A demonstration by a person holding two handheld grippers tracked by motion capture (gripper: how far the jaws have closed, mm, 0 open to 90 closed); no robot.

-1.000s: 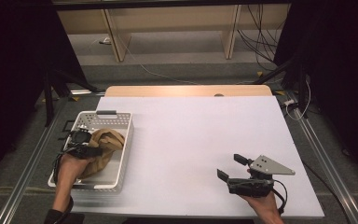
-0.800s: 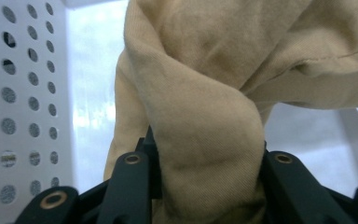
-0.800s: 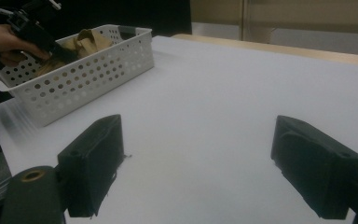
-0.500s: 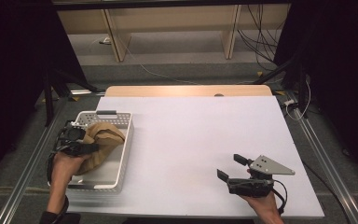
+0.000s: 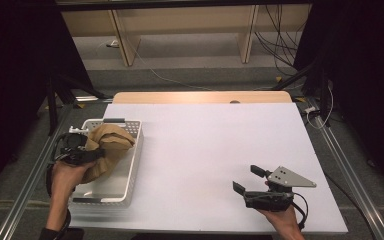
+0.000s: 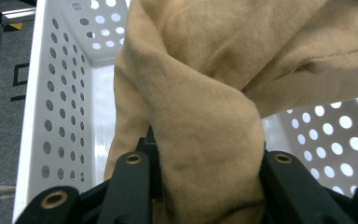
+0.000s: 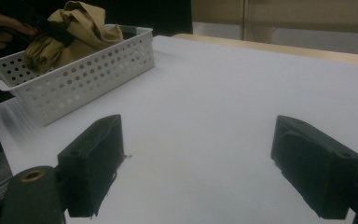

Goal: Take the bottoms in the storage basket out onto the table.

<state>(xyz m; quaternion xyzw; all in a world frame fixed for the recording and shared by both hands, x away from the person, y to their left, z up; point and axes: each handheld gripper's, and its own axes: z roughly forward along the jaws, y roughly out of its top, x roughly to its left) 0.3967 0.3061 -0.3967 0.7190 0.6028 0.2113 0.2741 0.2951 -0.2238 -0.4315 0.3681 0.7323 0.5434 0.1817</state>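
Observation:
A crumpled tan cloth [image 5: 111,142] hangs over the white perforated basket [image 5: 135,160] at the table's left side. My left gripper [image 5: 92,155] is shut on a thick fold of it. In the left gripper view the cloth [image 6: 205,93] bulges between both black jaws, with the basket wall [image 6: 60,93] behind. My right gripper [image 5: 246,178] rests low at the front right of the white table, open with nothing between its jaws. From the right gripper [image 7: 198,163] view, the basket [image 7: 84,74] and the raised cloth [image 7: 74,28] sit far off at the upper left.
The white tabletop [image 5: 210,145] stretches between the basket and the right gripper. A wooden strip [image 5: 200,97] edges the far side. Metal rails [image 5: 345,165] run along both table sides, and cables [image 5: 275,45] lie on the floor beyond.
My left gripper has risen with the tan cloth, drawing it up and toward the basket's far end. The right gripper has stayed put.

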